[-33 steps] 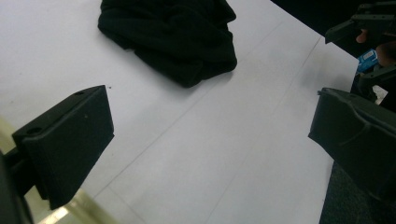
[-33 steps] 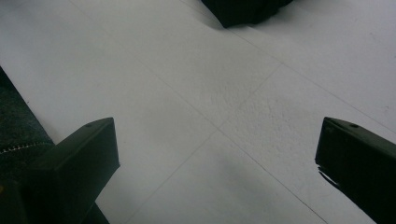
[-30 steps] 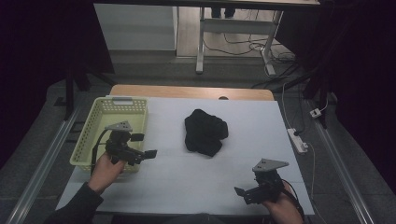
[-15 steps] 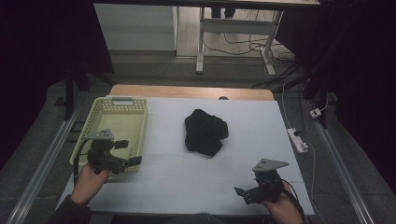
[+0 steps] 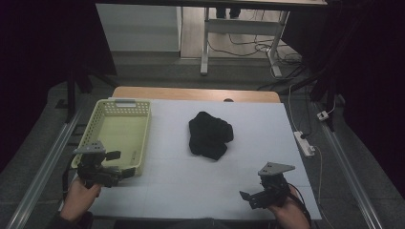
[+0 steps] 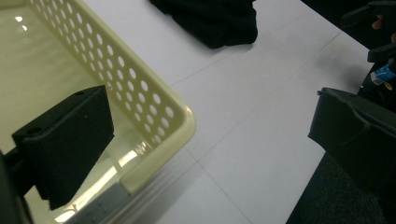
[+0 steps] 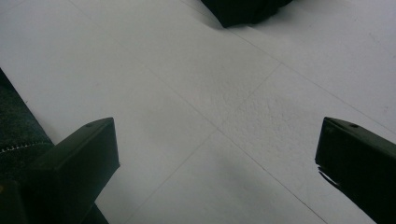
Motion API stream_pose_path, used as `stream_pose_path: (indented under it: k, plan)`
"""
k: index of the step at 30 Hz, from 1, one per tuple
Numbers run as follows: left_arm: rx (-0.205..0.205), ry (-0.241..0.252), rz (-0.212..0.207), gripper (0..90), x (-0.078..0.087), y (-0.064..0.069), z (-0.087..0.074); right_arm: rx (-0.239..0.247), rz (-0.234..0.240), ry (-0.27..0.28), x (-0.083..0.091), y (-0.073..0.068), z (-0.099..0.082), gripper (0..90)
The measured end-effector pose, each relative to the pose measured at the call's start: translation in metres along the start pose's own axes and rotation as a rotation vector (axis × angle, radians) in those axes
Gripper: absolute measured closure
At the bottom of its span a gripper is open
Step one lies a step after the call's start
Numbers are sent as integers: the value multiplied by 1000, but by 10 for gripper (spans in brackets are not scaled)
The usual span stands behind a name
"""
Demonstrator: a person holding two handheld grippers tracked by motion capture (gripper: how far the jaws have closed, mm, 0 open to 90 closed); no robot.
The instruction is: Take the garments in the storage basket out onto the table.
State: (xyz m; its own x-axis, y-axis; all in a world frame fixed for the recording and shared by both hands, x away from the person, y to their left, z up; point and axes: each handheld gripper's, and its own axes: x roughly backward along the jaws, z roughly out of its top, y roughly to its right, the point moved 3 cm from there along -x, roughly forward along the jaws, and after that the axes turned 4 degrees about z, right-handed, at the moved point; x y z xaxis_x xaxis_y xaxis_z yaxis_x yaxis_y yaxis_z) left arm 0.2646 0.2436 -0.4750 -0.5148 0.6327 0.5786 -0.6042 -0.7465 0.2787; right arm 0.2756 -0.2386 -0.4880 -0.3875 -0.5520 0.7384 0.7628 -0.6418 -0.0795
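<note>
A: Cloth (image 5: 209, 135), black, bunched; lies mid-table, right of the basket (image 5: 116, 135), well apart from both grippers. Change logged?

B: Left gripper (image 5: 119, 163) has drawn back from beside the cloth to the basket's near corner within the last second; right gripper (image 5: 248, 198) unchanged at the near edge. Both sets of jaws spread, nothing pinched. Judged: pickup not begun.

A: View differences?

B: Left gripper view: one jaw overlaps the basket wall (image 6: 140, 91). High view alone shows the basket empty.
</note>
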Motion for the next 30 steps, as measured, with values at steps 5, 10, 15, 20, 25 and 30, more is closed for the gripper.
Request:
stream_pose_path:
  k: [5, 10, 15, 20, 25, 30]
  plan:
    - [14, 7, 10, 0, 7, -1, -9, 2, -1, -1, 0, 0, 0, 0]
    - [31, 13, 23, 0, 17, -2, -20, 0, -2, -1, 0, 0, 0, 0]
    - [53, 26, 41, 0, 28, -5, -32, 1, -4, -2, 0, 0, 0, 0]
    - [67, 22, 69, 0, 37, -8, -42, 1, -4, -1, 0, 0, 0, 0]
    - [72, 8, 103, 0, 44, -9, -52, 0, -5, -1, 0, 0, 0, 0]
    - [69, -24, 138, 0, 46, -11, -59, 1, -6, -1, 0, 0, 0, 0]
